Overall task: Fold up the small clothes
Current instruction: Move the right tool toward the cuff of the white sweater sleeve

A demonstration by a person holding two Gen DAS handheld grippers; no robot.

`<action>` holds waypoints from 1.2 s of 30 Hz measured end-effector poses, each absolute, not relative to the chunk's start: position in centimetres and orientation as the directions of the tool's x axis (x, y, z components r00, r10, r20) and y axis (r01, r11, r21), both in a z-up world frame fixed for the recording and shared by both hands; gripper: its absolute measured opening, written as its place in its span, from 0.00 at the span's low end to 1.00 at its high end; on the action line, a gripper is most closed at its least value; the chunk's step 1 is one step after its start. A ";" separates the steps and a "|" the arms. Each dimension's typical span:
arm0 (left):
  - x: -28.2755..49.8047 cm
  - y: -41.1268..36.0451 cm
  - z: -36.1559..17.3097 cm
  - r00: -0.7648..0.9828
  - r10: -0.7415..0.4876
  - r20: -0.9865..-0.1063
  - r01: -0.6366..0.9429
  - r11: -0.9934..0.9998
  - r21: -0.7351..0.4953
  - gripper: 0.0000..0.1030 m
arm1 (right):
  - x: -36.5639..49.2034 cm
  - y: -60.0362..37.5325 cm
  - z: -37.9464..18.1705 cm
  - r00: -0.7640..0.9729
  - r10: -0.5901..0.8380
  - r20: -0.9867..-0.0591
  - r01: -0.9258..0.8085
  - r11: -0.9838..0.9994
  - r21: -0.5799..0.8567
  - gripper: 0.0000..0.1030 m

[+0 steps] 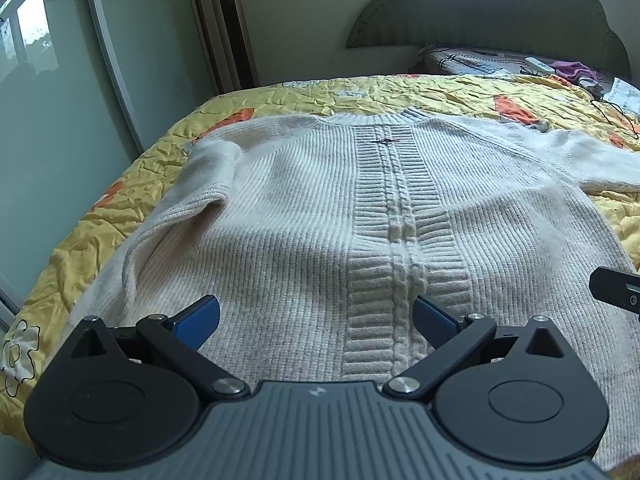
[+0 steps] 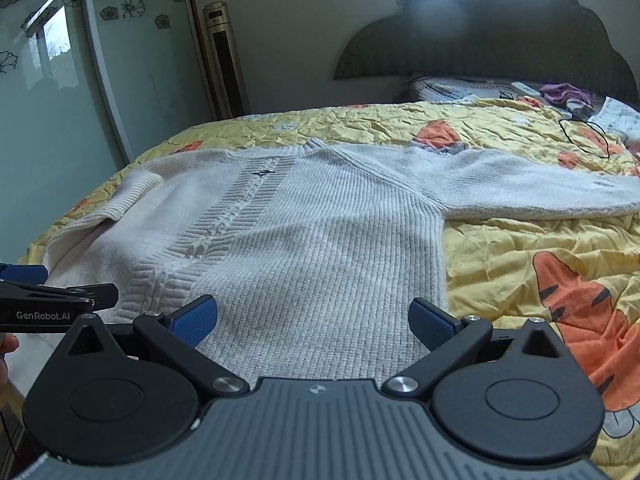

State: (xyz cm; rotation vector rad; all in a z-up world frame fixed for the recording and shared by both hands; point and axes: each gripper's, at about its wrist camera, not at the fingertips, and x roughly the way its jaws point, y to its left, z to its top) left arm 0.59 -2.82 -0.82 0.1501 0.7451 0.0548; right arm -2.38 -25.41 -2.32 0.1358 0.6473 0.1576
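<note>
A cream knit sweater (image 1: 304,208) lies face up on the bed, collar far from me, hem near me. Its left sleeve (image 1: 208,184) is folded in onto the body; its right sleeve (image 2: 532,188) stretches out flat to the right. My left gripper (image 1: 316,320) is open and empty above the hem by the cable-knit centre panel (image 1: 396,216). My right gripper (image 2: 312,320) is open and empty above the hem near the sweater's (image 2: 320,224) right side edge. The left gripper also shows at the left edge of the right wrist view (image 2: 48,292).
A yellow quilt (image 2: 540,240) with orange tiger prints covers the bed. A pillow (image 1: 472,60), purple cloth (image 2: 564,92), a remote and a black cable (image 2: 588,136) lie at the far right by the dark headboard (image 1: 500,12). A tower unit (image 1: 232,28) and glass wardrobe doors (image 1: 60,92) stand left.
</note>
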 end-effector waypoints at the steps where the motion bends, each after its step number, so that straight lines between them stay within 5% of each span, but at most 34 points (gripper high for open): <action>1: 0.7 -2.8 -0.8 0.733 0.103 -0.672 0.003 0.988 0.155 1.00 | -2.4 -25.4 -2.2 0.793 0.190 -0.579 -0.112 0.979 0.168 1.00; 9: 1.4 -3.3 -0.8 0.733 0.104 -0.672 0.010 0.986 0.163 1.00 | -2.5 -26.4 -0.4 0.852 0.190 -0.488 -0.140 0.981 0.136 1.00; 15: 2.2 -4.1 -0.6 0.735 0.106 -0.670 0.019 0.984 0.177 1.00 | -1.3 -27.1 -1.1 0.804 0.233 -0.547 -0.125 0.966 0.227 1.00; 28: 4.3 -6.6 -0.7 0.737 0.097 -0.669 0.039 0.982 0.186 1.00 | -0.3 -29.3 -2.0 0.822 0.210 -0.530 -0.144 0.976 0.164 1.00; 36: 5.3 -8.8 -1.1 0.775 -0.060 -0.629 0.106 0.994 0.035 1.00 | 0.8 -34.0 -3.0 0.831 0.122 -0.543 -0.048 0.988 0.149 0.99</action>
